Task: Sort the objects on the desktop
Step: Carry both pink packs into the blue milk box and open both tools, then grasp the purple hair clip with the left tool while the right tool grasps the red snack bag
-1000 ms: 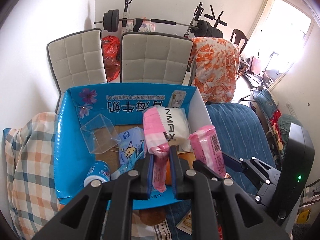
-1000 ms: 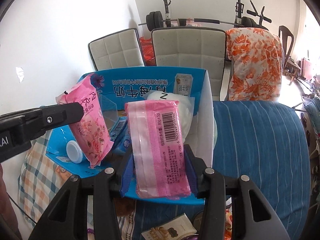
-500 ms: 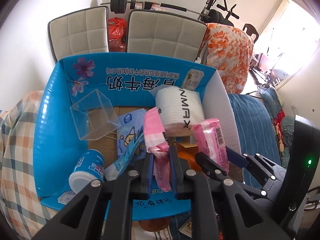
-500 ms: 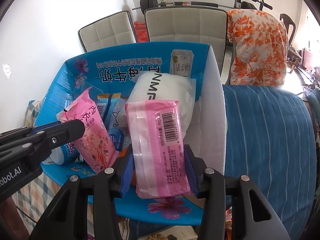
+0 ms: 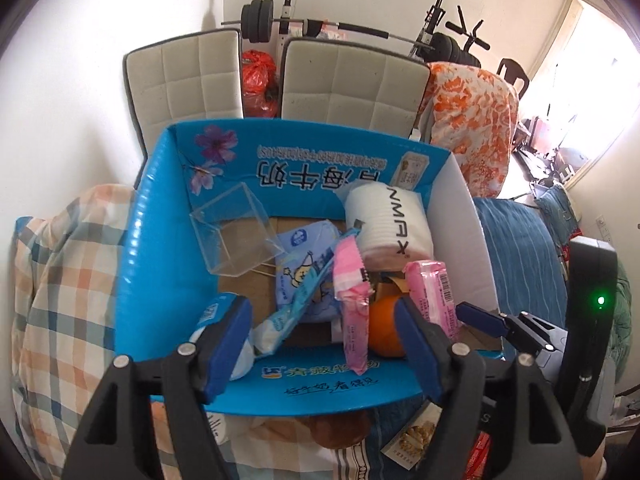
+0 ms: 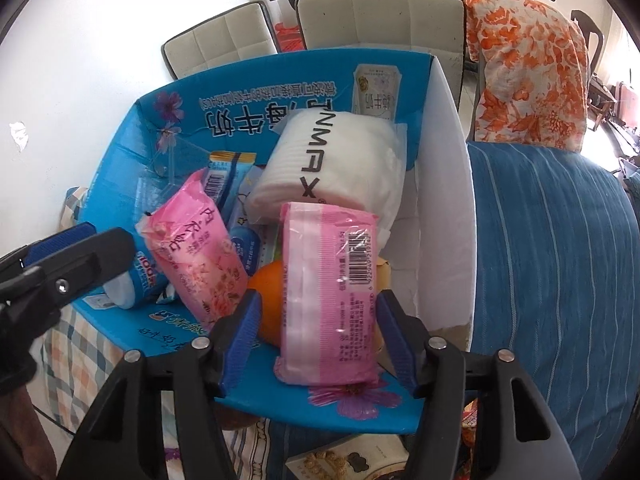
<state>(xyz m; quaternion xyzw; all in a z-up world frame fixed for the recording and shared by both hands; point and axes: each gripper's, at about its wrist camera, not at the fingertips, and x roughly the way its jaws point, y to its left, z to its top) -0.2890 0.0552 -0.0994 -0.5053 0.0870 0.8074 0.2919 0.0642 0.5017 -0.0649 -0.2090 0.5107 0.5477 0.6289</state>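
Both wrist cameras look down into a blue cardboard box [image 5: 160, 248] printed with flowers.

The left gripper [image 5: 324, 344] has just been opening; its blue pads stand wide. A pink floral packet [image 5: 354, 312] stands between them, touching neither and leaning on an orange [image 5: 384, 328] at its 3 o'clock.

The right gripper [image 6: 316, 340] has also just been opening. A pink barcoded packet [image 6: 328, 300] sits upright between its pads, with a gap on each side, inside the box's near wall.

At the box's 12 o'clock lies a white cotton-pad roll [image 6: 332, 168]. A clear plastic container [image 5: 236, 236] sits at 10 o'clock and a blue-labelled bottle [image 6: 140, 280] at 8.
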